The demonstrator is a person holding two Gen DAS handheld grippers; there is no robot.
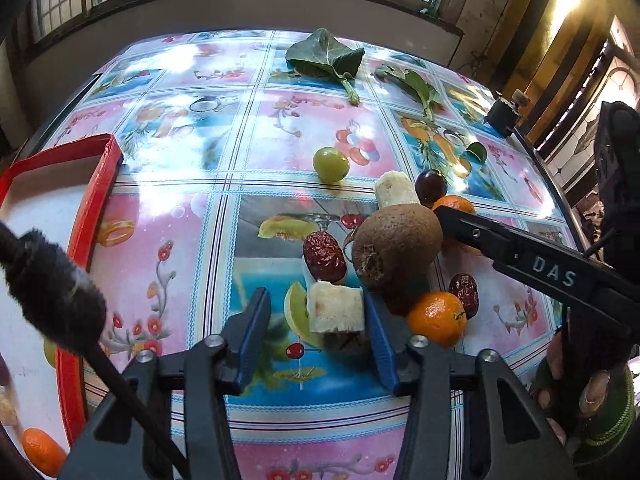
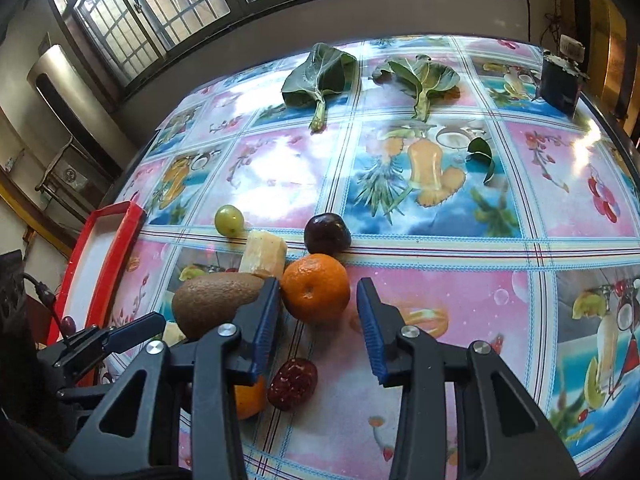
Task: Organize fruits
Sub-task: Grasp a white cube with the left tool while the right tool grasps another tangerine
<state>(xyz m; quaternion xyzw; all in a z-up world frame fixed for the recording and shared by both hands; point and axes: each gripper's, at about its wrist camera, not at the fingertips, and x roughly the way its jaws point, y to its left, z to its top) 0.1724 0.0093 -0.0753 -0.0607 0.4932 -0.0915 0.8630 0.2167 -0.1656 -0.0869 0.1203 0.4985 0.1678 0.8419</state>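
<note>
My left gripper (image 1: pixel 316 316) had its blue jaws open around a pale, cut chunk of soft white fruit (image 1: pixel 337 307) on the flowery plastic tablecloth (image 1: pixel 168 240); only one pad seemed to touch. It looked squishy and wet, so I would pinch its flat sides gently. My right gripper (image 2: pixel 318 304) stood open beside a round orange mandarin (image 2: pixel 316 287), firm but rolly. The red tray (image 1: pixel 94 200) waited nearby.

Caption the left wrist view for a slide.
Left gripper straddling a pale fruit chunk beside a kiwi.
</note>
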